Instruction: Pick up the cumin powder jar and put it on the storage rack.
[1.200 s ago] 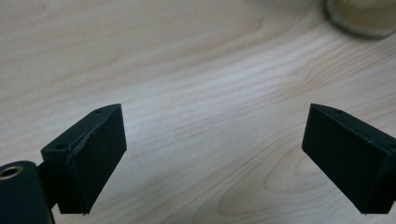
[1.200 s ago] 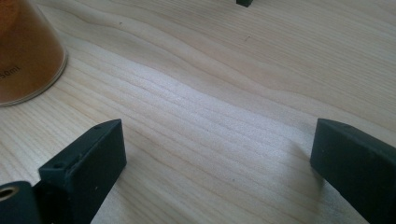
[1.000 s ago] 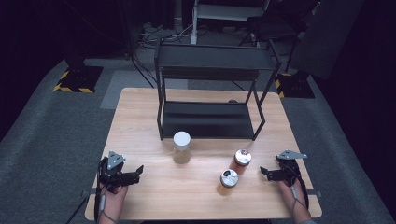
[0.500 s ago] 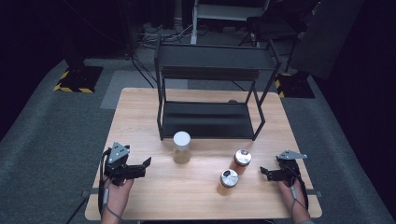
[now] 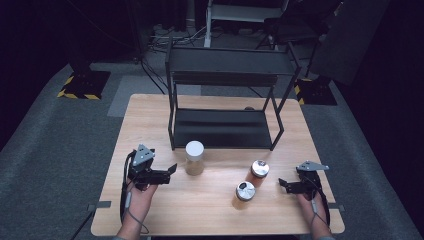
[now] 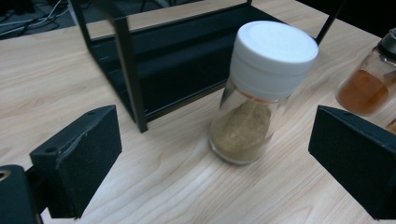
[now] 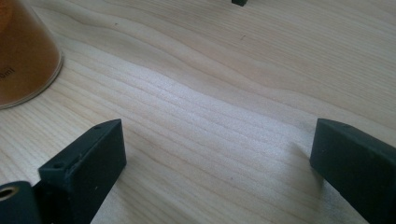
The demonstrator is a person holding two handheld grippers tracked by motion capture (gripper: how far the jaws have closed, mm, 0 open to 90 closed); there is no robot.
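— What stands around the wooden table?

— Grey carpet floor on every side, with a paler patch just beyond the table's far left corner. Yellow-and-black striped floor pads lie past both far corners.

— And behind it?

— Darkness, mostly — cables on the floor, a pale metal frame, and a dark chair farther back to the right.

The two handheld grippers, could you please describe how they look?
Both the left gripper and the right gripper are black, each topped by a grey three-cornered plate, with a thin cable trailing back along the forearm. Each has two blocky black jaws faced with matte pads.
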